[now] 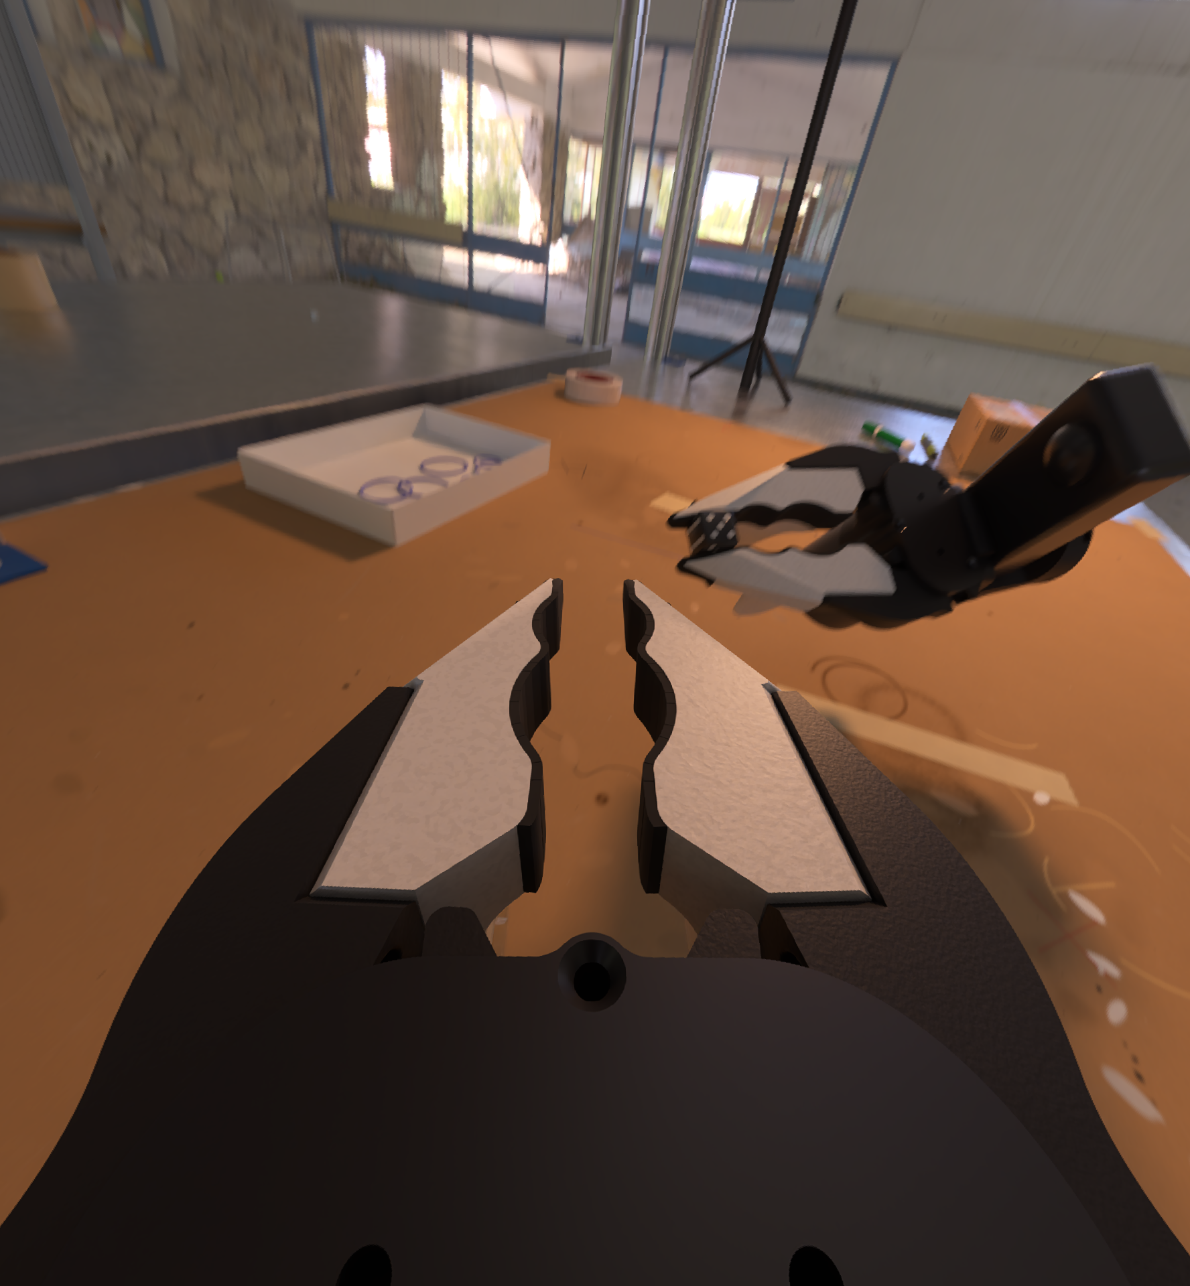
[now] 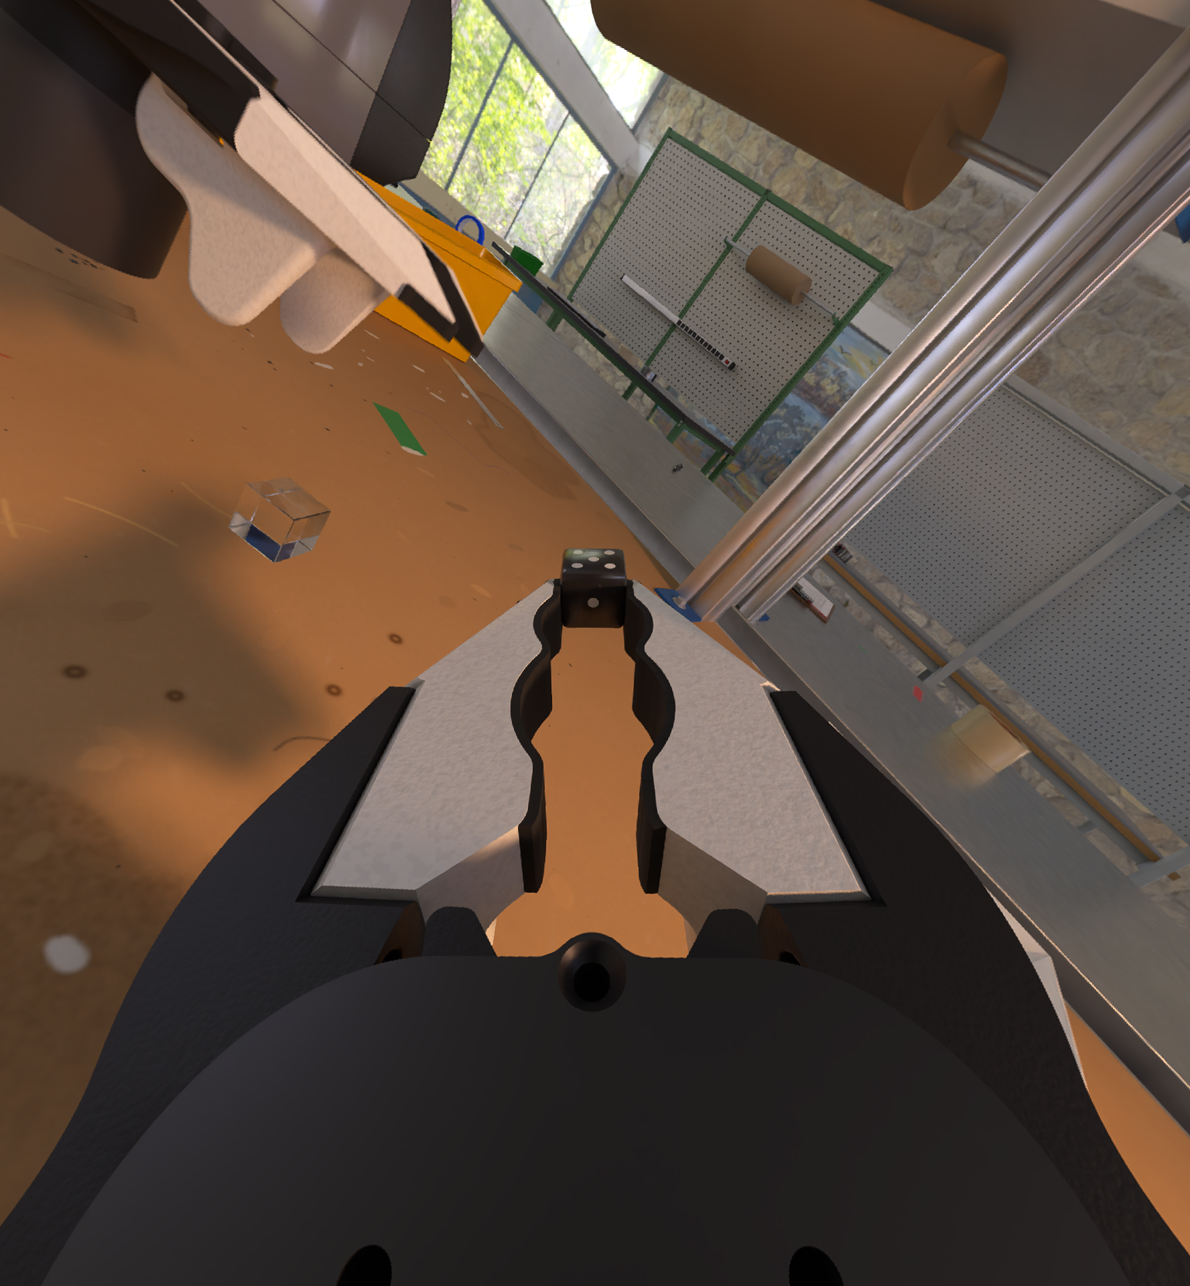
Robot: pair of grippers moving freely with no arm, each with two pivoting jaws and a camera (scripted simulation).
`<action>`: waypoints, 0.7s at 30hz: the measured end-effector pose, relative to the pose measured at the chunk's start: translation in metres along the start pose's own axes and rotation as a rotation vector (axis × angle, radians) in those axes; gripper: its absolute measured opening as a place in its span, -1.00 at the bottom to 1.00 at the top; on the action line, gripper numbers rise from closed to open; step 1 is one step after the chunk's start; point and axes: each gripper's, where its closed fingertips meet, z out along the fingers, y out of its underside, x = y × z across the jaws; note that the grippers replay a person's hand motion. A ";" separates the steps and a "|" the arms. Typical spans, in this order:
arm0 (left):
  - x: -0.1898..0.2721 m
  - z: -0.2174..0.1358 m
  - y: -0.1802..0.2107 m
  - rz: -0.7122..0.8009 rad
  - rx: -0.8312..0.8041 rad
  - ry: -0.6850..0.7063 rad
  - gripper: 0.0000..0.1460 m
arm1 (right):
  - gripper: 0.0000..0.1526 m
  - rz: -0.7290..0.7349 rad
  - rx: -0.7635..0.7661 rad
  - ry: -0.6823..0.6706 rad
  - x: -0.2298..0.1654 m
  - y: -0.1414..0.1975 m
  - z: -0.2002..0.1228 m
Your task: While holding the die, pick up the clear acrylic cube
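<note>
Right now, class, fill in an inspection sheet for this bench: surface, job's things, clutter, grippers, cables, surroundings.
Surface: orange-brown table, scuffed and marked.
Job's things: black die pinched at the fingertips; clear acrylic cube resting on the table, untouched.
Clutter: white tray holding purple rings; tape roll; green patch; yellow bin.
Grippers: right gripper shut on the die; left gripper holds nothing, fingers slightly apart.
Cables: nothing seen.
Surroundings: pegboard, metal poles, stone wall.

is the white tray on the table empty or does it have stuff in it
Not empty. The white tray holds several thin purple rings lying flat on its floor, seen in the left wrist view.
</note>
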 end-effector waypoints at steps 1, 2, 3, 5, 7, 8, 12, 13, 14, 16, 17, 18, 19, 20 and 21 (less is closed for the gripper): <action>-0.006 -0.002 0.005 -0.005 -0.042 -0.006 -0.75 | -0.79 0.005 0.000 -0.003 0.000 0.000 0.000; -0.012 -0.004 0.012 -0.015 -0.088 -0.012 -0.71 | -0.79 0.010 -0.001 -0.007 -0.001 0.000 0.001; -0.018 -0.006 0.020 -0.028 -0.139 -0.017 -0.68 | -0.79 0.015 -0.001 -0.010 -0.002 0.000 0.001; -0.027 -0.009 0.039 -0.056 -0.245 -0.021 -0.61 | -0.79 0.019 -0.001 -0.014 -0.003 -0.001 0.001; -0.034 -0.012 0.058 -0.065 -0.353 -0.030 -0.58 | -0.79 0.021 -0.003 -0.018 -0.004 0.000 0.001; -0.037 -0.014 0.067 -0.065 -0.407 -0.040 -0.58 | -0.79 0.020 -0.005 -0.021 -0.004 0.000 0.002; -0.045 -0.025 0.091 -0.040 -0.577 -0.085 -0.54 | -0.79 0.023 -0.010 -0.026 -0.005 0.001 0.001; -0.046 -0.028 0.094 -0.036 -0.602 -0.089 -0.53 | -0.79 0.025 -0.010 -0.028 -0.005 0.001 0.001; -0.046 -0.030 0.097 -0.032 -0.625 -0.088 -0.53 | -0.79 0.026 -0.011 -0.029 -0.005 0.002 0.001; -0.046 -0.033 0.104 -0.021 -0.673 -0.086 -0.51 | -0.79 0.028 -0.013 -0.030 -0.005 0.002 0.001; -0.045 -0.035 0.108 -0.014 -0.697 -0.085 -0.49 | -0.79 0.028 -0.013 -0.031 -0.004 0.002 0.000; -0.045 -0.036 0.112 -0.007 -0.723 -0.082 -0.47 | -0.79 0.028 -0.014 -0.031 -0.004 0.002 0.000; -0.044 -0.037 0.116 0.000 -0.748 -0.078 -0.45 | -0.79 0.029 -0.014 -0.031 -0.004 0.002 0.000; -0.044 -0.038 0.119 0.007 -0.768 -0.075 -0.44 | -0.79 0.030 -0.015 -0.032 -0.004 0.003 0.000; -0.044 -0.038 0.122 0.015 -0.783 -0.074 -0.43 | -0.79 0.030 -0.015 -0.032 -0.004 0.003 0.000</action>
